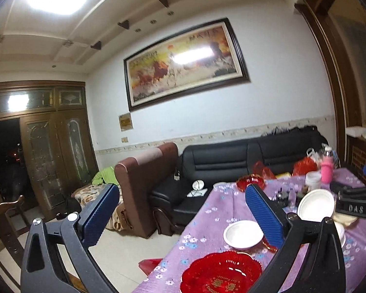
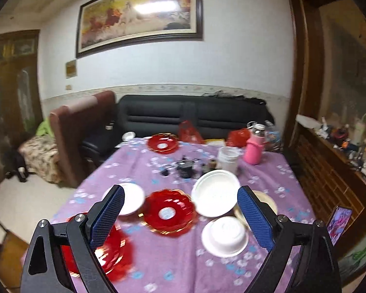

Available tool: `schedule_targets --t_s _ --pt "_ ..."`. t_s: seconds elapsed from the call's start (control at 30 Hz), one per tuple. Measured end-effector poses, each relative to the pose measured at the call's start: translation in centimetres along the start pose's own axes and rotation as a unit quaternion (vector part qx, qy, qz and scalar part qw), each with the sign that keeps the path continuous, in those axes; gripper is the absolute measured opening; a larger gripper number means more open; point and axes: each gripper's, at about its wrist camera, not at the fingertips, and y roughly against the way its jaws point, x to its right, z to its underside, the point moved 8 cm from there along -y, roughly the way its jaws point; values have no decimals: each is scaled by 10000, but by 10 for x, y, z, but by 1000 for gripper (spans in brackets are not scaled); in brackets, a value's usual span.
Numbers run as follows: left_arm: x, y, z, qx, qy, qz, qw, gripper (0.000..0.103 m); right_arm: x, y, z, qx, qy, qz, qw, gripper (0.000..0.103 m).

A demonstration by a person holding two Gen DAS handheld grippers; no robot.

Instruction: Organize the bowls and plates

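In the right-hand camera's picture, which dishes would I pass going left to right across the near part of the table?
Red plate → white plate → red scalloped plate → upturned white bowl.

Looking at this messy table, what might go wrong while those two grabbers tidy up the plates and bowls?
The tilted white plate leans on other dishes; a nudge might send it sliding. The near red plate sits close to the table edge and might get pushed off. Reaching far dishes, a gripper might tip the pink bottle or white cup. Both grippers are empty now.
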Motion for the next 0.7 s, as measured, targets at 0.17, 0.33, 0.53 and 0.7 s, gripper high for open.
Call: schedule_targets --t_s 0.17,0.33,0.53,0.7 --pt "15 -48 24 -536 -16 204 9984 103 6 -43 7 -46 43 161 9999 96" --pt "37 -114 58 -1564 202 949 9829 103 11 -105 23 -729 -235 -382 9963 95" --pt "56 -206 126 -3057 727 1587 9360 103 -5 -184 65 -1740 -1081 -1834 9615 58" --pt "65 -264 169 -3710 997 1715 9072 81 -36 -236 86 -2310 -1519 -2628 9244 52"
